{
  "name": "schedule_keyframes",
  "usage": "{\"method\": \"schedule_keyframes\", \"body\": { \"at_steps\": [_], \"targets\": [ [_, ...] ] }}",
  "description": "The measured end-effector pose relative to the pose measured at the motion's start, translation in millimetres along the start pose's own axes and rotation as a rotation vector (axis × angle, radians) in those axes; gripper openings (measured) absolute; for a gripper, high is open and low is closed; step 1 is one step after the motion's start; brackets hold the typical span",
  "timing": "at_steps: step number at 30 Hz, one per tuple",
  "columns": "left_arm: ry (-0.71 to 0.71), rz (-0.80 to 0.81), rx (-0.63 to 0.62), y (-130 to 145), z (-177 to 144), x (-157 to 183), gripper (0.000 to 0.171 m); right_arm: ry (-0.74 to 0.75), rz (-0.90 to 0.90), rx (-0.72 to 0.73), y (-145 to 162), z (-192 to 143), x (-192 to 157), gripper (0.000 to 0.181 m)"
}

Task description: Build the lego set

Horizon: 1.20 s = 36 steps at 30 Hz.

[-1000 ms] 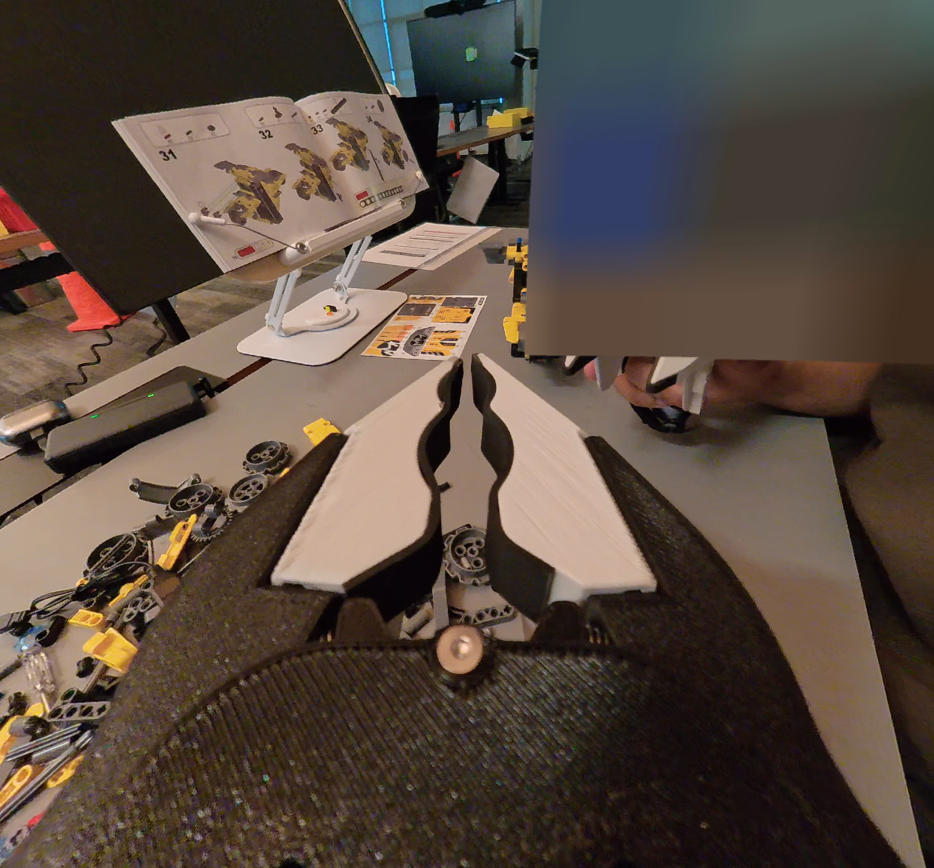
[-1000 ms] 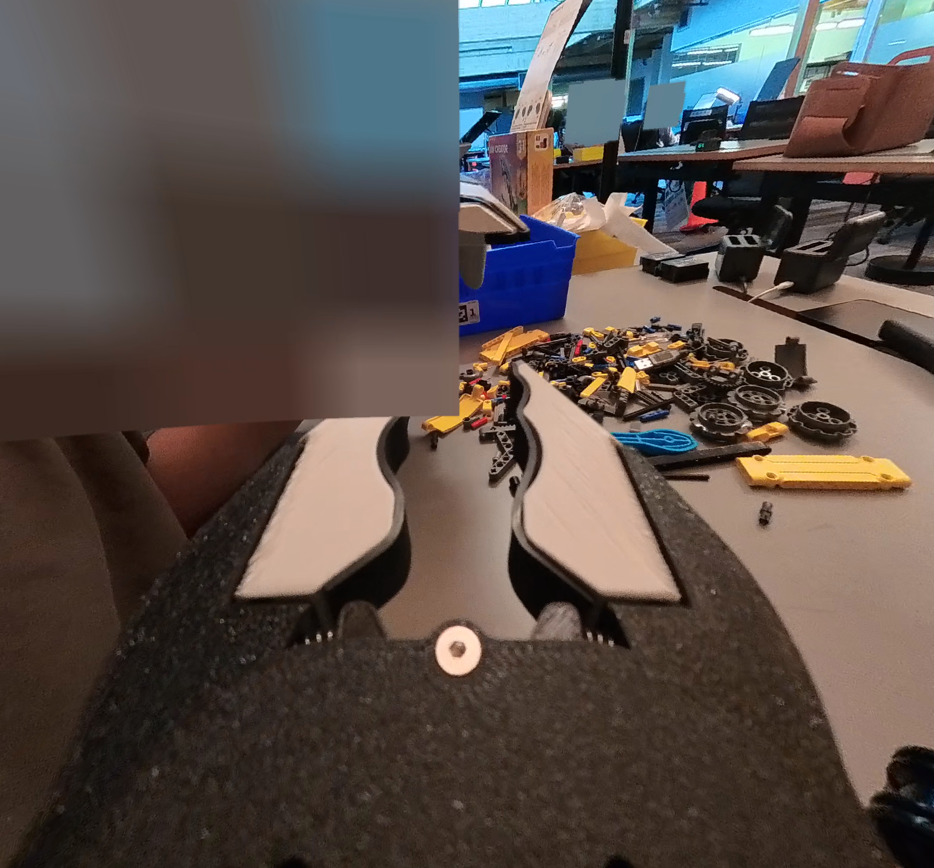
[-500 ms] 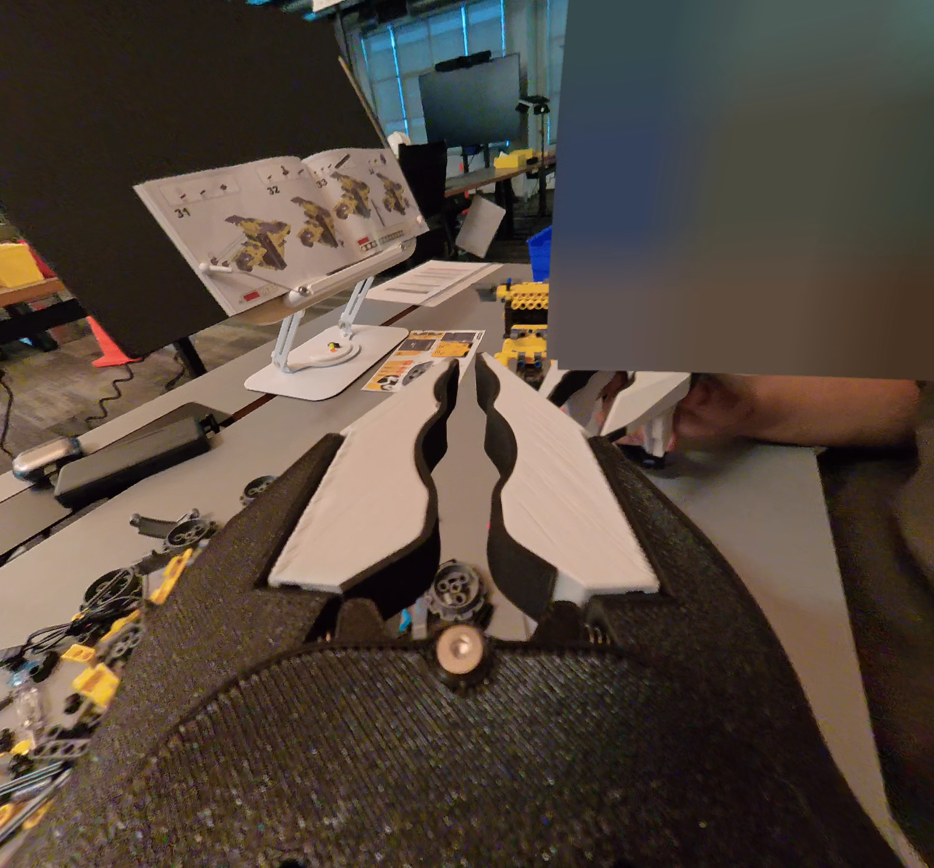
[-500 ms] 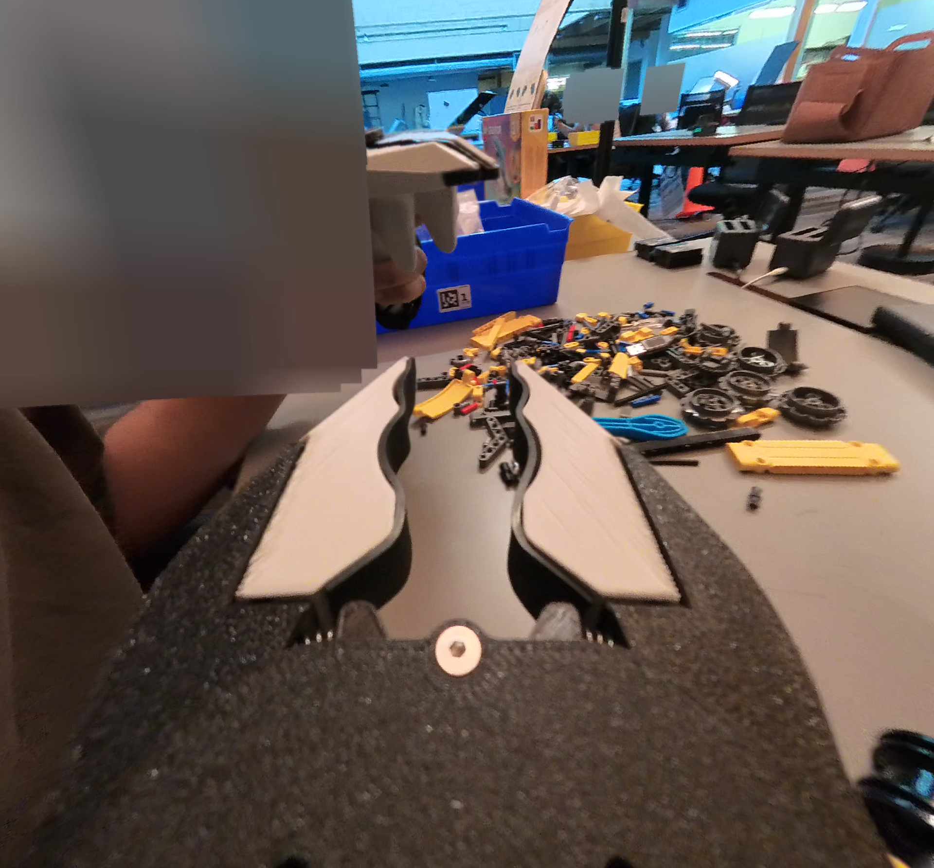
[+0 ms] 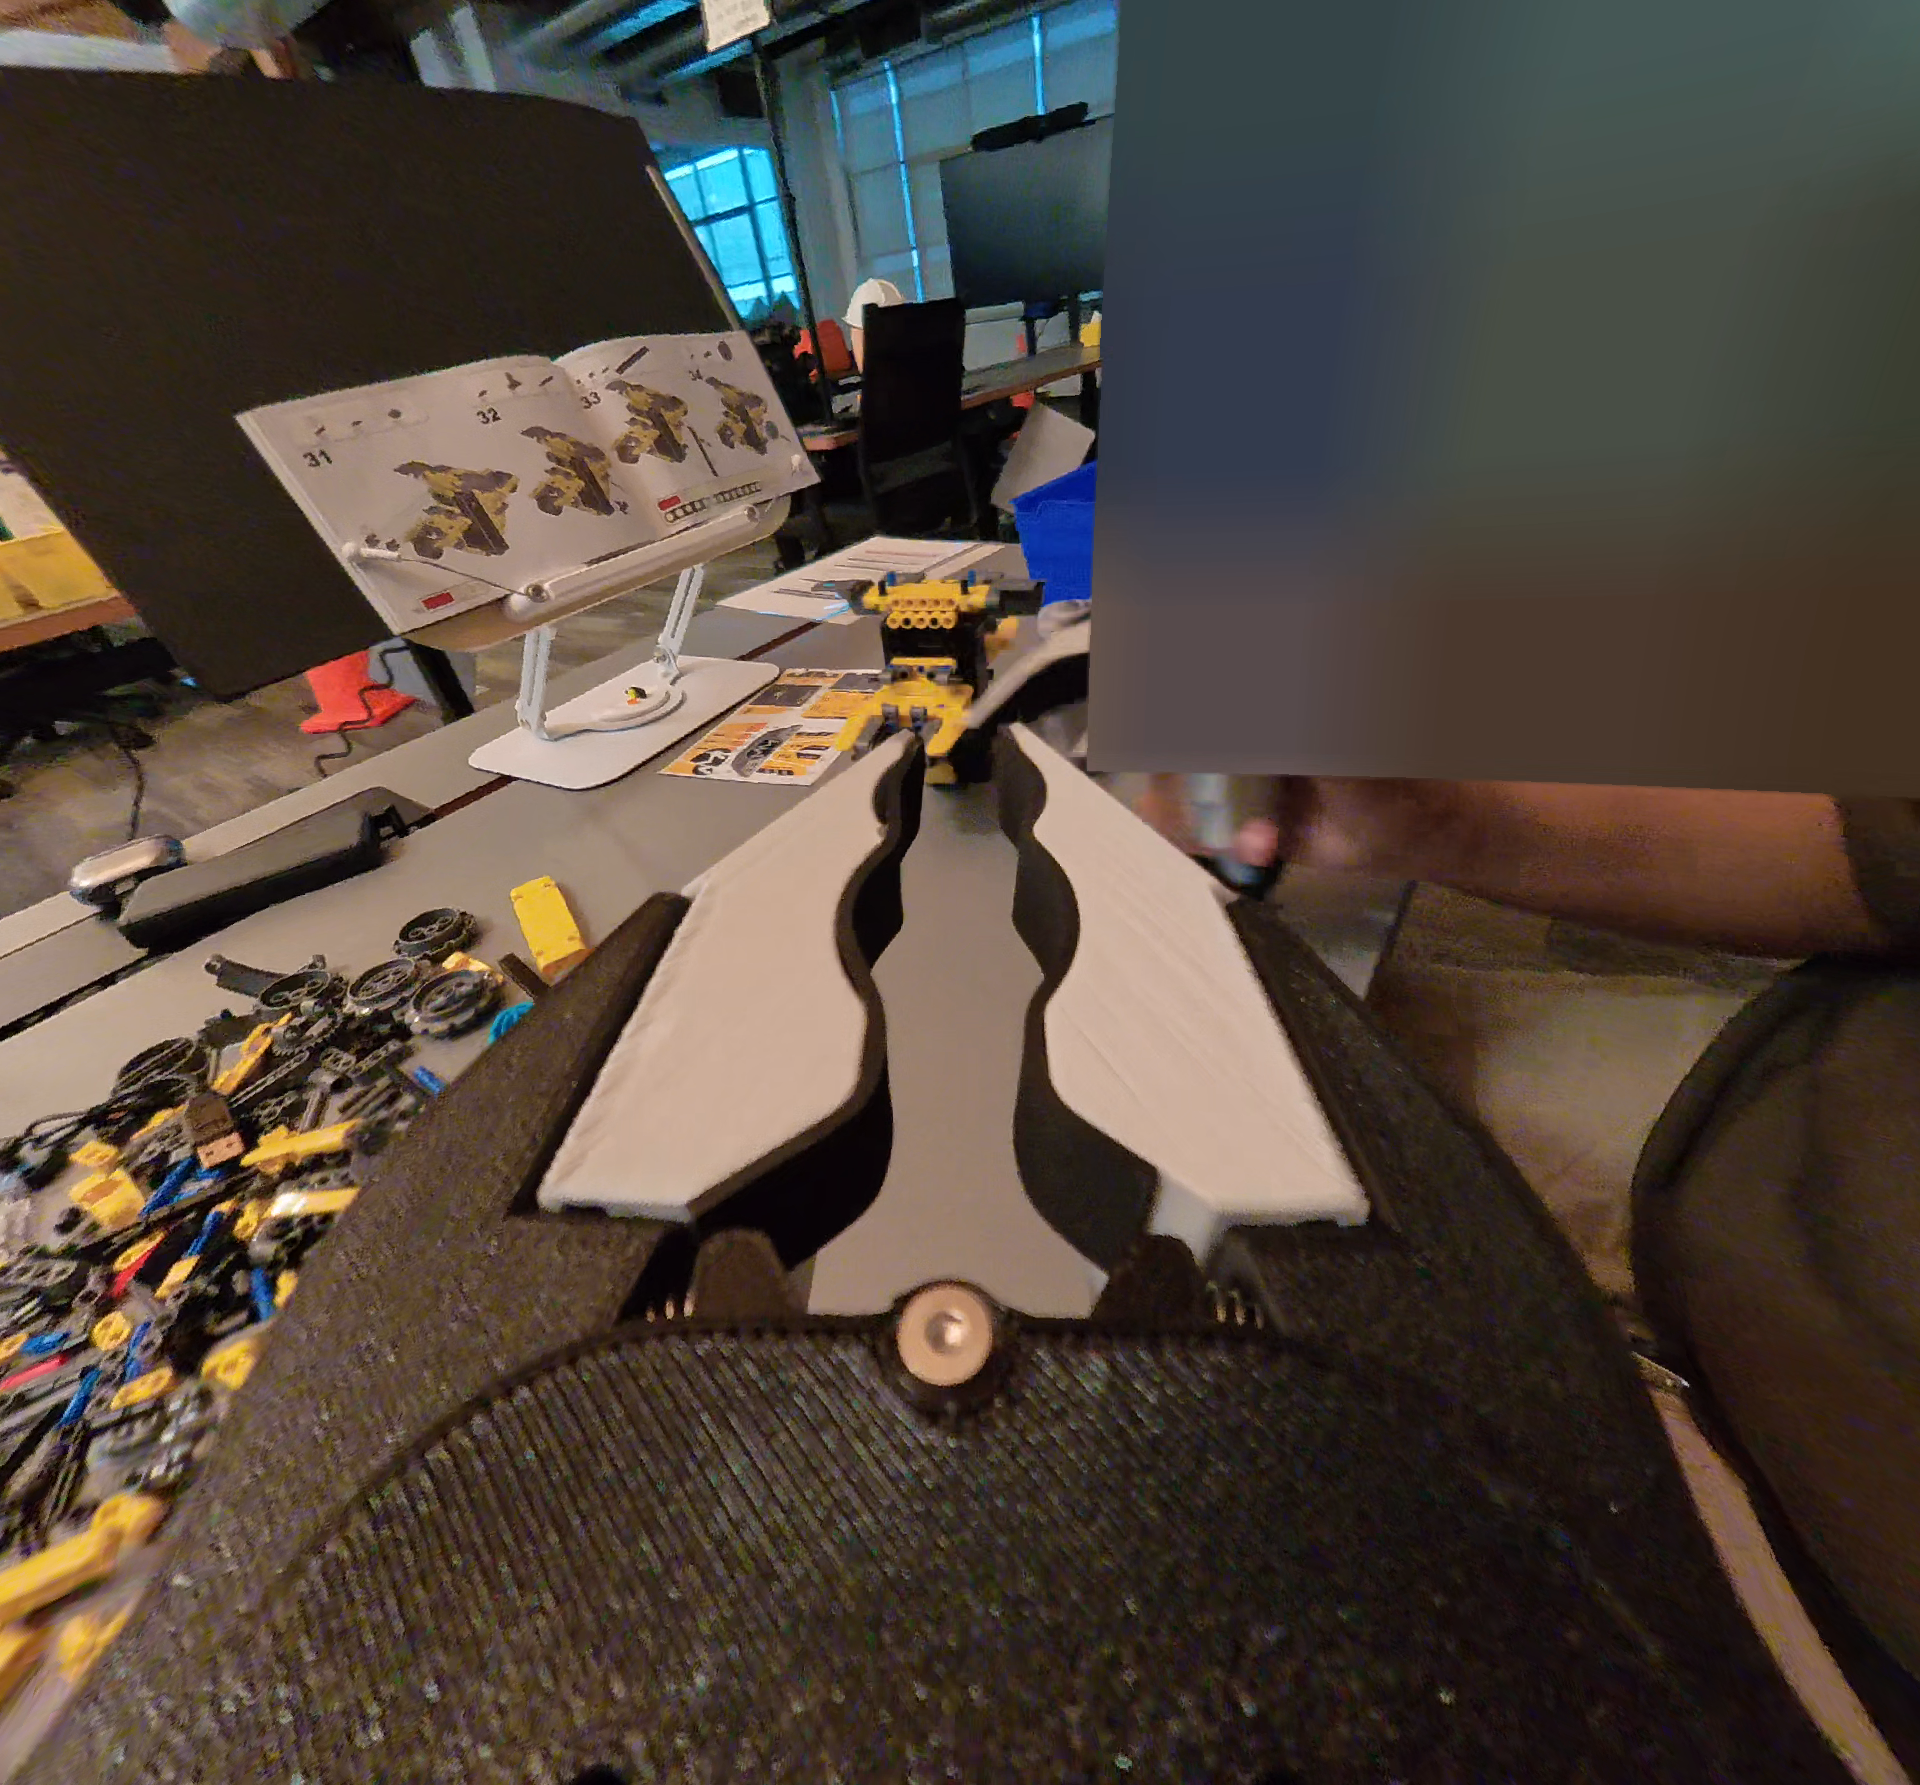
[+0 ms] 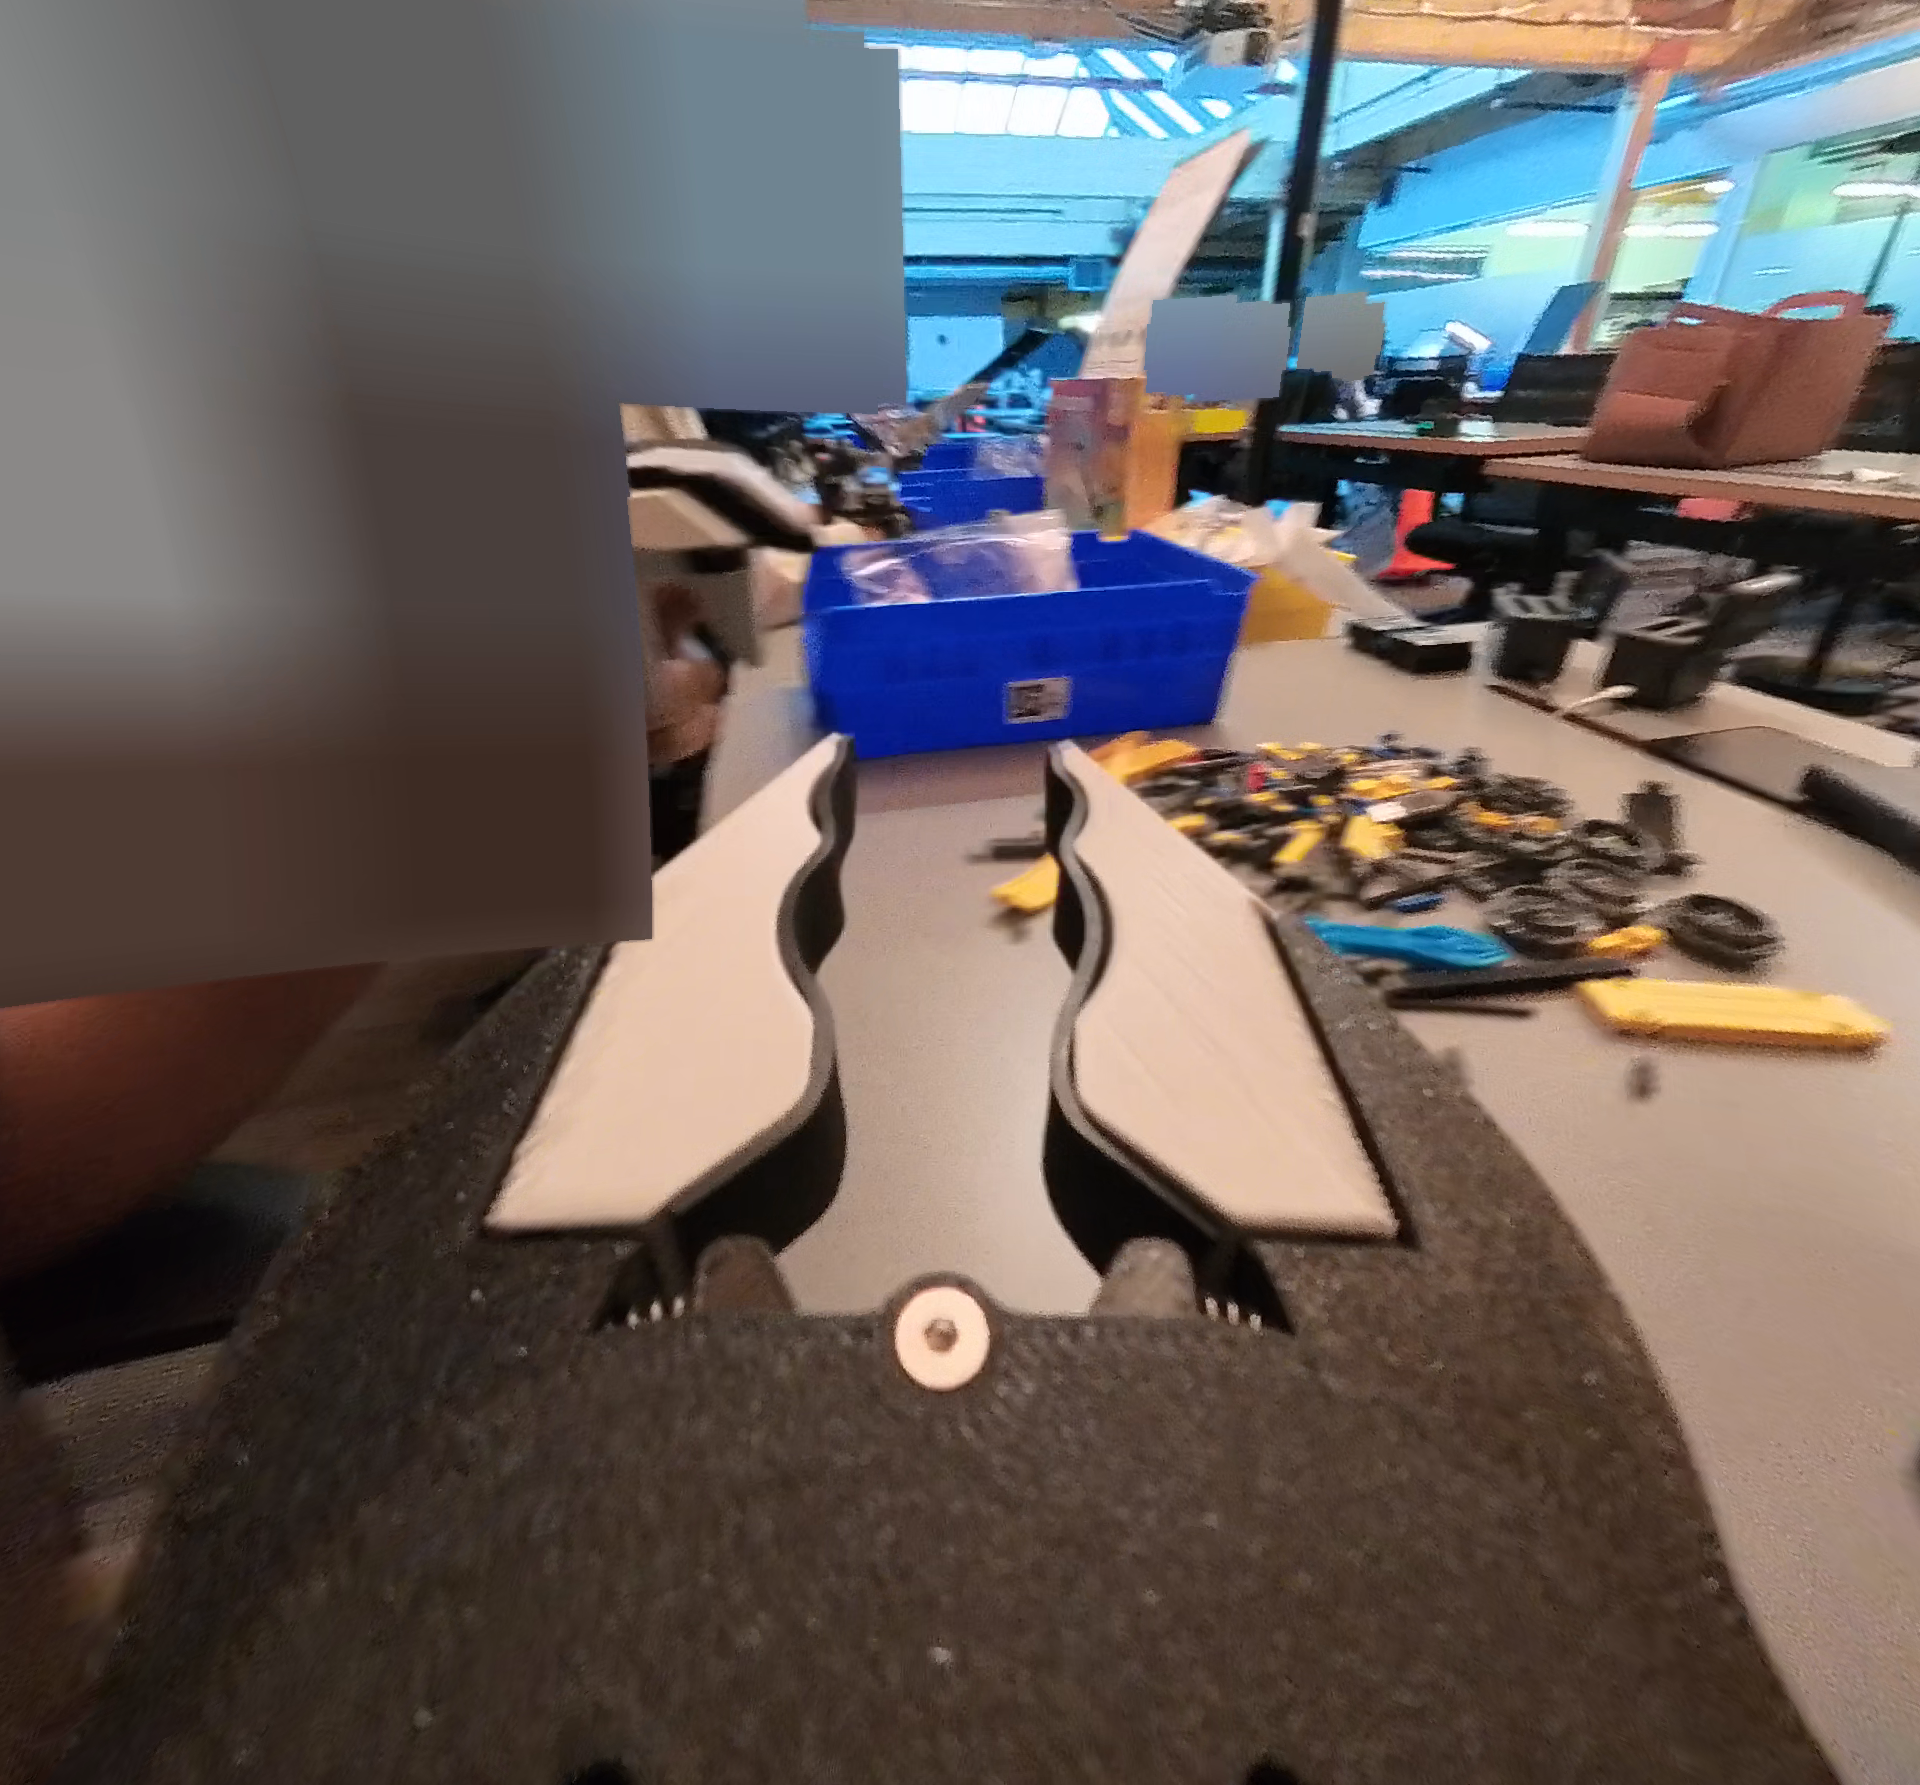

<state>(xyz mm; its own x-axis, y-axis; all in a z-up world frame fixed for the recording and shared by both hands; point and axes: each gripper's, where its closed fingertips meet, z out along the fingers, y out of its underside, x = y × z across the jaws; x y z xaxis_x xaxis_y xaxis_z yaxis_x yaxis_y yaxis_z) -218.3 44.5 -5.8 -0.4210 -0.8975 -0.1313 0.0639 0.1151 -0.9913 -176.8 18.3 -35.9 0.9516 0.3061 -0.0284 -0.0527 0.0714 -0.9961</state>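
Note:
My left gripper (image 5: 962, 748) is open and empty above the grey table (image 5: 623, 831). Its tips point at a yellow and black brick model (image 5: 925, 655) that stands just beyond them. A pile of loose black, yellow and blue parts (image 5: 208, 1143) lies to its left. My right gripper (image 6: 948, 753) is open and empty, low over the table (image 6: 1558, 1268), pointing at a blue bin (image 6: 1018, 655). The parts pile (image 6: 1403, 831) lies to its right, with a long yellow panel (image 6: 1725, 1013) and a blue tool (image 6: 1403, 946) nearer. The left gripper shows at the left of the right wrist view (image 6: 707, 509).
An open instruction booklet (image 5: 520, 488) sits on a white stand. A sticker sheet (image 5: 779, 727) lies beside it. A black power brick (image 5: 249, 873) lies at the far left. A person's forearm (image 5: 1558, 852) rests along the right. Black chargers (image 6: 1662, 655) stand behind the pile. One gripper's finger ends stand about 7 cm off the other's. From the right gripper's tips to the long yellow panel (image 6: 1725, 1013) is close to 30 cm. Seen from the left wrist view (image 5: 555, 913) as well.
My left gripper has opened a little and swung so the yellow model is now ahead of its tips. My right gripper has opened wider and turned toward the blue bin.

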Motion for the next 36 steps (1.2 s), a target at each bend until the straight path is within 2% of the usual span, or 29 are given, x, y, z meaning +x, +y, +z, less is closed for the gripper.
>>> {"method": "schedule_keyframes", "body": {
  "at_steps": [2, 4, 6, 11, 14, 20, 24, 26, 28, 31, 33, 35, 36],
  "targets": [
    [-0.020, 0.005, -0.002, -1.6, -10.5, 11.5, 0.010, -0.055, 0.011, -0.037, 10.7, -26.4, -52.0, 0.033],
    [-0.034, -0.003, 0.003, -1.1, -18.8, 20.1, 0.010, -0.108, -0.002, -0.134, 33.6, -55.3, -102.1, 0.031],
    [-0.045, -0.022, 0.007, -0.3, -24.0, 26.4, 0.011, -0.113, 0.000, -0.243, 63.0, -82.6, -137.3, 0.023],
    [-0.044, -0.042, 0.001, 1.0, -26.9, 47.3, 0.014, -0.048, 0.262, -0.628, 171.9, -139.4, -179.6, 0.021],
    [-0.041, -0.027, -0.022, 1.8, -26.0, 61.3, 0.015, 0.025, 0.353, -0.708, 201.2, -158.9, -190.2, 0.021],
    [-0.031, -0.026, -0.036, 1.8, -27.5, 87.1, 0.017, 0.077, 0.358, -0.815, 218.2, -176.9, -221.1, 0.021],
    [-0.029, -0.033, -0.043, 1.0, -30.4, 103.5, 0.018, -0.033, 0.489, -0.844, 215.6, -191.7, -273.8, 0.021],
    [-0.024, -0.027, -0.037, -2.7, -32.4, 113.2, 0.018, -0.110, 0.584, -0.880, 213.8, -203.3, -305.9, 0.027],
    [-0.011, -0.025, -0.027, -7.2, -34.6, 124.2, 0.018, -0.113, 0.607, -0.931, 216.8, -216.4, -324.1, 0.030],
    [0.001, -0.015, -0.020, -13.1, -39.0, 139.0, 0.018, -0.139, 0.641, -0.933, 211.5, -224.8, -344.5, 0.029],
    [0.002, -0.007, -0.015, -17.5, -42.8, 148.0, 0.018, -0.181, 0.669, -0.950, 209.8, -229.2, -359.5, 0.019],
    [0.002, 0.001, -0.010, -21.6, -48.0, 156.9, 0.017, -0.226, 0.680, -0.934, 203.4, -230.1, -373.4, 0.000],
    [0.000, 0.004, -0.008, -23.1, -50.9, 160.9, 0.018, -0.234, 0.680, -0.939, 201.5, -232.4, -378.5, 0.000]
  ]
}}
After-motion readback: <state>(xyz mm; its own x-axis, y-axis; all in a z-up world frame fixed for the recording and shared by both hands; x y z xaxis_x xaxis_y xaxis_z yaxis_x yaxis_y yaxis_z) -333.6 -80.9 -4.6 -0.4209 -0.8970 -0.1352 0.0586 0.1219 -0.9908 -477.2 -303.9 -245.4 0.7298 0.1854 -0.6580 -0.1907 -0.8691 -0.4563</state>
